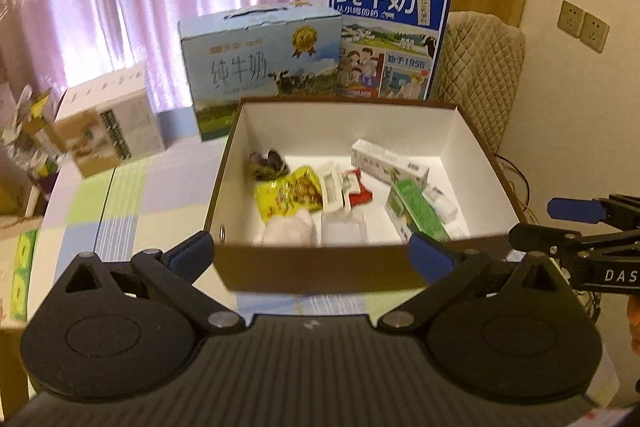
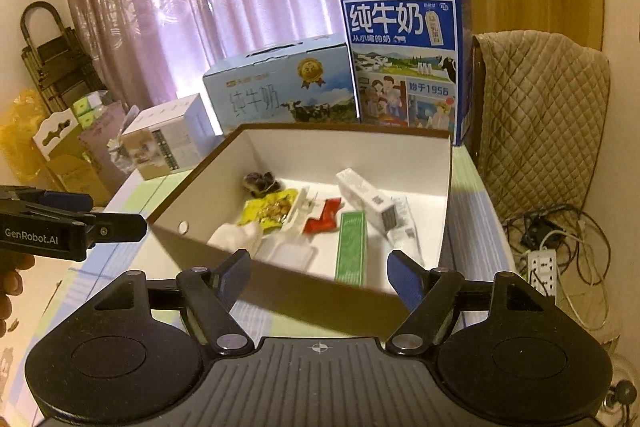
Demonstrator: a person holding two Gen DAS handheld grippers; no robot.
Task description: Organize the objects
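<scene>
While both tongs hover at the box's near wall, left tongs (image 1: 312, 253) and right tongs (image 2: 320, 277) stand wide apart, gripping nothing. Open cardboard box (image 1: 320, 271) sits on the checked table (image 1: 132, 195), holding a yellow snack packet (image 1: 288, 195) at 9 o'clock and a green carton (image 1: 420, 215) at 3 o'clock. Milk cartons (image 1: 264, 67) stand at 12 o'clock.

Open box (image 1: 320, 267) on table (image 1: 120, 195), packets (image 1: 288, 195) inside, milk cartons (image 1: 260, 67) behind
</scene>
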